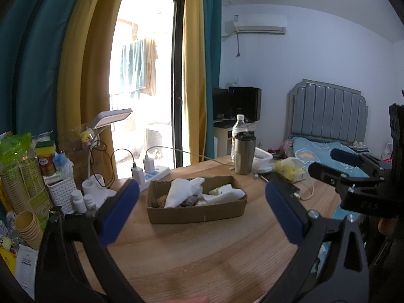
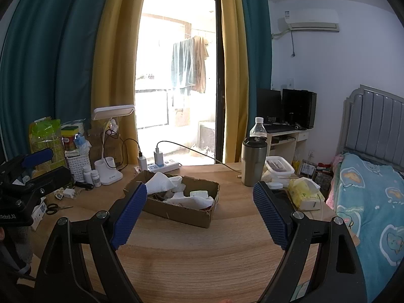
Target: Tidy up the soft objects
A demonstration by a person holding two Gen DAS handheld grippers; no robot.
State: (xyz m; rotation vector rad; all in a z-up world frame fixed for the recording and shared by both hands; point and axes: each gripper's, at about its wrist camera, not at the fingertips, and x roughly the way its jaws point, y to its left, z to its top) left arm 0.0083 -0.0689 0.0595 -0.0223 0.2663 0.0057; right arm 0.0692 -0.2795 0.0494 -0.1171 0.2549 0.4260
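The cardboard box (image 2: 176, 210) is plain brown and holds white cloths (image 2: 161, 182) and a pale green pack (image 2: 199, 193), on a light wood-grain table (image 2: 202, 257). The curtains (image 2: 50, 70) are teal beside mustard yellow, and the blanket (image 2: 373, 202) is turquoise with cartoon patches. The gripper pads (image 2: 130, 217) are ribbed blue on black arms.

Cloth-filled cardboard box (image 1: 197, 208) on table (image 1: 202, 257)

Daylit balcony door (image 2: 176, 75), curtains (image 2: 50, 75), bed (image 2: 373, 202).
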